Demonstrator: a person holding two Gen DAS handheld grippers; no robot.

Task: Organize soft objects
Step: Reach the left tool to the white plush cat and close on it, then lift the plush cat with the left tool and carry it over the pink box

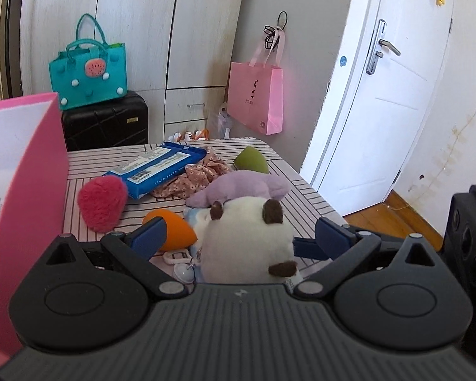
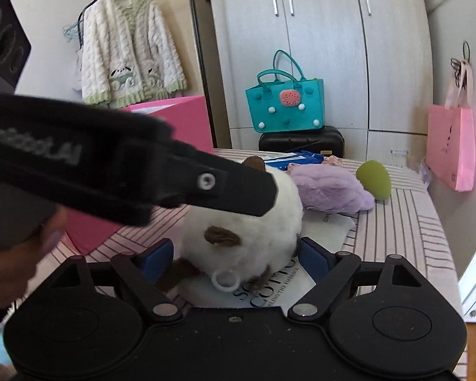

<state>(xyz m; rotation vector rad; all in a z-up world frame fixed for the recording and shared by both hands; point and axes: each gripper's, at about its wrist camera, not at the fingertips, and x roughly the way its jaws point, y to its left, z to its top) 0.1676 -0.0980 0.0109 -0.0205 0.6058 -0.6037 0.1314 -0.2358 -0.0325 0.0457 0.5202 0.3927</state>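
Observation:
A white plush with brown ears sits on a tissue pack on the striped table. My left gripper is open, its fingers either side of the plush, the left pad clear of it. My right gripper is open around the same plush from another side, with a small gap at the left pad. One left gripper finger lies over the plush's top. Beyond lie a purple plush, a green sponge, an orange sponge and a red fluffy heart.
A tall pink box stands at the table's left. A blue wipes pack and floral cloth lie further back. Behind are a teal bag on a black suitcase, a hanging pink bag and a white door.

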